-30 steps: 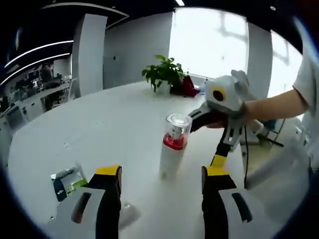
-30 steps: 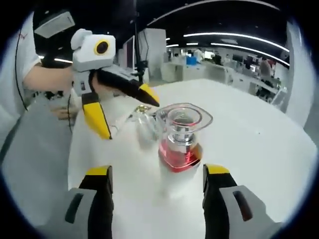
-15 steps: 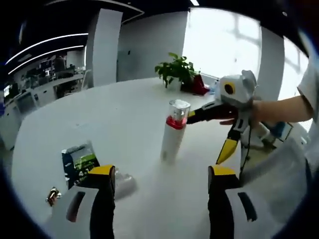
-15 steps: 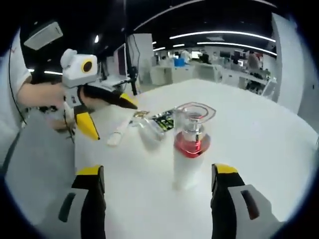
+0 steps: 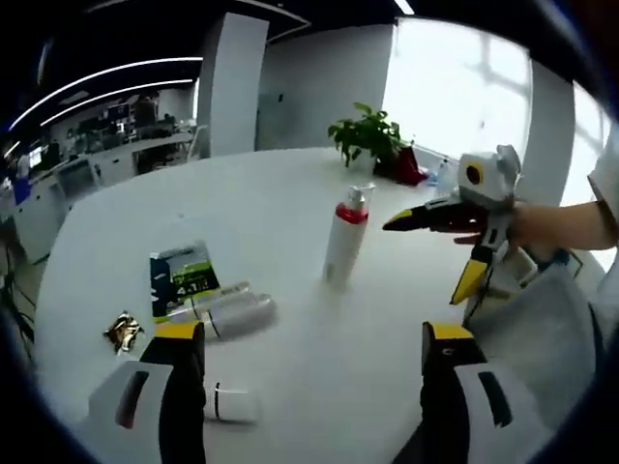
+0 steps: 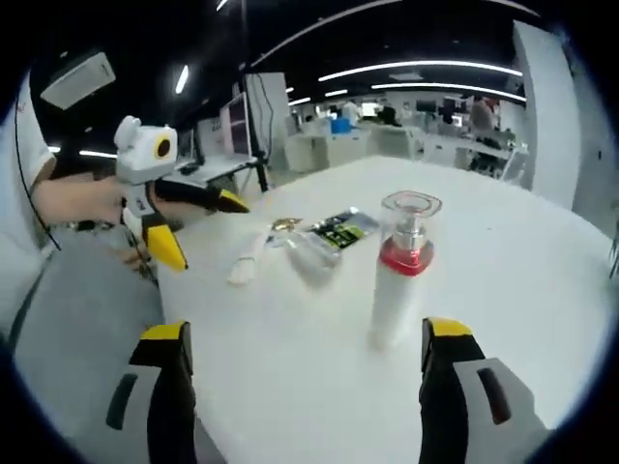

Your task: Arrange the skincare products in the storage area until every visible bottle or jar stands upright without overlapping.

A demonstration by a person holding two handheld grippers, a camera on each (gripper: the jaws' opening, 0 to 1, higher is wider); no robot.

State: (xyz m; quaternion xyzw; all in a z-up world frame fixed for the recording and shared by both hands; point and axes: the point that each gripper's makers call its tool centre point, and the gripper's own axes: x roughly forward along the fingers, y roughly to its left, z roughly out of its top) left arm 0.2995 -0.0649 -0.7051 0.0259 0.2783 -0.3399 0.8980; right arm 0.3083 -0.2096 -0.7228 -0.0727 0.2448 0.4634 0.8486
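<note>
both views look low across the table (image 5: 290,193) from opposite sides, facing each other; they share the upright bottle (image 5: 344,242) (image 6: 398,282), nearer the right view

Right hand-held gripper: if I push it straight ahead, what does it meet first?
Probably the upright pump bottle, standing slightly right of centre between the open jaws of the right hand-held gripper; depth is uncertain.
</note>
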